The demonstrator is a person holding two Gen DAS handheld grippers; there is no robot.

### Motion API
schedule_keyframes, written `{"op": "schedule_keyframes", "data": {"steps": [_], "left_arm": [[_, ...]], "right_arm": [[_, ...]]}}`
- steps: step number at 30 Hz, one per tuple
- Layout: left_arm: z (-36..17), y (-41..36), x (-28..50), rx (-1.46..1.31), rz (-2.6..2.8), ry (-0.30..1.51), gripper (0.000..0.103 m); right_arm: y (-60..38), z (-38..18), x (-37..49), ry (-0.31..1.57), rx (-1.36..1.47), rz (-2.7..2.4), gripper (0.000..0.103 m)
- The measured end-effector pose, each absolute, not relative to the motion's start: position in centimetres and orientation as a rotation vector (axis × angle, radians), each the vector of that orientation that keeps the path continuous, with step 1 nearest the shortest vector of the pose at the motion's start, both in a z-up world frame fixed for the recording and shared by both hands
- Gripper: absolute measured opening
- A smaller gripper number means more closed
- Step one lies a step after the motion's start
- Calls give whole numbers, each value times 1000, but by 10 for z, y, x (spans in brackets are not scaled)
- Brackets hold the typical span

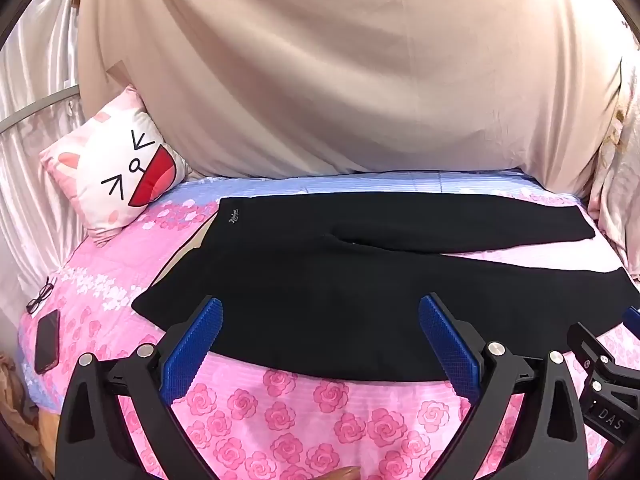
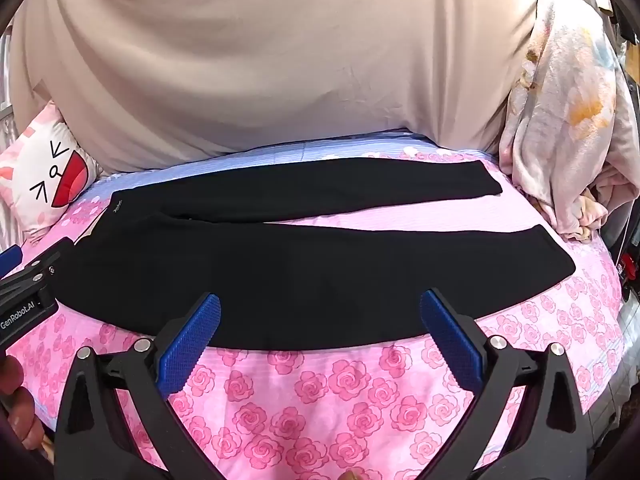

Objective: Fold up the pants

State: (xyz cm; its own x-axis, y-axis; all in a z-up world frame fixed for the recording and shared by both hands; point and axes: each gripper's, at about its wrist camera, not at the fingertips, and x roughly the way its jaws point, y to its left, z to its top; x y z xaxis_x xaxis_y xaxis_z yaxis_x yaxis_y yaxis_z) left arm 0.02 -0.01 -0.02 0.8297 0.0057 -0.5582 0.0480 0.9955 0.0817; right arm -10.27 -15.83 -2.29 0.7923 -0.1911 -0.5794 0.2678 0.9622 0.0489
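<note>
Pillow (image 1: 116,172), glasses (image 1: 40,300), phone (image 1: 47,341) beside pants (image 1: 320,280)

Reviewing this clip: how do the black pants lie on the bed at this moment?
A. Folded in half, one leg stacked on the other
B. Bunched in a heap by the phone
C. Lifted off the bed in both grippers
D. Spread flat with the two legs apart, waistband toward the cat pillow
D: the black pants lie flat with a strip of pink sheet between the legs, waistband toward the cat pillow; both grippers are open and empty.
</note>
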Motion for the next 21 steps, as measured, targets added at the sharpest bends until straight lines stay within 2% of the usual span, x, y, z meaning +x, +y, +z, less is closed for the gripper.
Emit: {"op": "schedule_keyframes", "data": {"steps": [21], "left_arm": [[-6,4,6,103,-36,614,97]], "right_arm": [[-152,-29,-99,620,131,-236,98]]}}
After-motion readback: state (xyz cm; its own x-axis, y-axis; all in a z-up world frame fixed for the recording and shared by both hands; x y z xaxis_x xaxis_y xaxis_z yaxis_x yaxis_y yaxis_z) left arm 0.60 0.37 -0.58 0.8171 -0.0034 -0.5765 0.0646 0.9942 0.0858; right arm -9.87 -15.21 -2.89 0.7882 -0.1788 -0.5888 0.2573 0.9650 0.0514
